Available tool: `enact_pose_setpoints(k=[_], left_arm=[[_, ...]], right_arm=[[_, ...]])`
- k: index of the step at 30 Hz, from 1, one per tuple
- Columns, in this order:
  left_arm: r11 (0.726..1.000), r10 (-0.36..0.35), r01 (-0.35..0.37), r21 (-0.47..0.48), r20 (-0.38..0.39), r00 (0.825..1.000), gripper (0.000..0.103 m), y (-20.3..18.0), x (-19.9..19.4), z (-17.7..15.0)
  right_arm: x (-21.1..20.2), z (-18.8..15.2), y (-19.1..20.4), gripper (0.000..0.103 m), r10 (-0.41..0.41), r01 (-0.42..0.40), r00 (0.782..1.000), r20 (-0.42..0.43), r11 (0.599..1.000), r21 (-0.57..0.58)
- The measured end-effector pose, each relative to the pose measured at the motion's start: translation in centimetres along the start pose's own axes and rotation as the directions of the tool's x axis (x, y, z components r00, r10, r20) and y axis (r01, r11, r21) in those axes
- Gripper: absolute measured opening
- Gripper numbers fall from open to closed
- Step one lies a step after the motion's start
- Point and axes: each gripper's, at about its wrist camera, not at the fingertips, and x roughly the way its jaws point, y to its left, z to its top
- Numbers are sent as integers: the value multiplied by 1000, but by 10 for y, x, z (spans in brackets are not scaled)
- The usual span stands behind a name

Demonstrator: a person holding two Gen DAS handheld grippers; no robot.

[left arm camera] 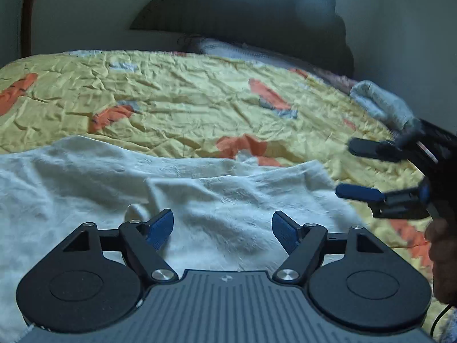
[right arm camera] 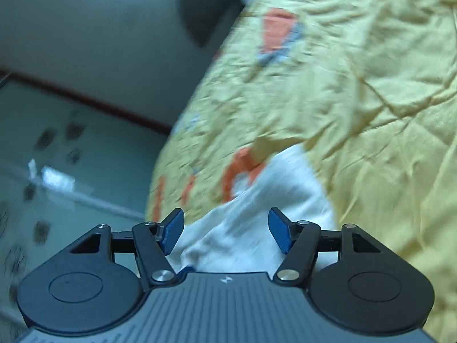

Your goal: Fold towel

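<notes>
A crumpled white towel [left arm camera: 85,188] lies on the near part of a bed covered by a yellow spread [left arm camera: 185,94] with orange patches. My left gripper [left arm camera: 222,230] hovers over the towel, open, with nothing between its blue pads [left arm camera: 160,228]. At the right of the left wrist view, my right gripper [left arm camera: 348,168] stands open beside the towel's right end. In the right wrist view, the right gripper [right arm camera: 225,231] is open above a towel [right arm camera: 257,208] corner lying slack near the bed's edge, and its pads do not touch it.
A dark mound [left arm camera: 257,14] and a pale pillow [left arm camera: 228,47] sit at the bed's far end. A grey-white cloth bundle [left arm camera: 382,103] lies at the right edge. A hand [left arm camera: 442,257] holds the right gripper. Beyond the bed's edge a tiled floor [right arm camera: 57,148] drops away.
</notes>
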Motion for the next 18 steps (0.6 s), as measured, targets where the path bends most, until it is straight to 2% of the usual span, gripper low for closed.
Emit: enact_pose_setpoints(k=[1,3,5,7,8,9,11,13,15,18], left_arm=[[1000,-10,9,3,25,1000,80,-2,-13,-4],[998,-60,59,13,34,998,80,-9,-32,-16],[995,-94,94,37,-4,996,80,-16,-35,-32],[997,-75,76,28,-59,995,80,-16,-25,-47],[997,-67,68,22,-56,996,80,-12,-21,-55],[997,-71,72,28,-22,997,80,-10,-22,-59],[997,-74,73,-8,-21,997,79,-4,-27,-55],[994,-72,73,-84,15,997,79,11,-43,-49],[986,-38,51,-161,87,996,80,35,-70,-44],[952,103,-42,-302,189,977,80,80,-122,-44]], right_arm=[[-9,-11,2,70,47,-47,999,-11,999,7],[-25,-31,3,73,83,-83,996,-24,996,25],[-28,-45,-6,73,71,-69,996,-46,996,60],[-23,-57,-27,73,20,-11,997,-80,993,114],[-19,-61,-38,72,-8,22,995,-96,989,143],[-20,-63,-43,66,7,5,997,-73,988,155],[-27,-63,-41,67,12,1,998,-60,980,197],[-31,-61,-25,70,-3,9,999,-47,991,136],[-26,-61,0,71,-31,32,998,-51,999,25],[-4,-75,45,71,-65,50,995,-82,984,-174]])
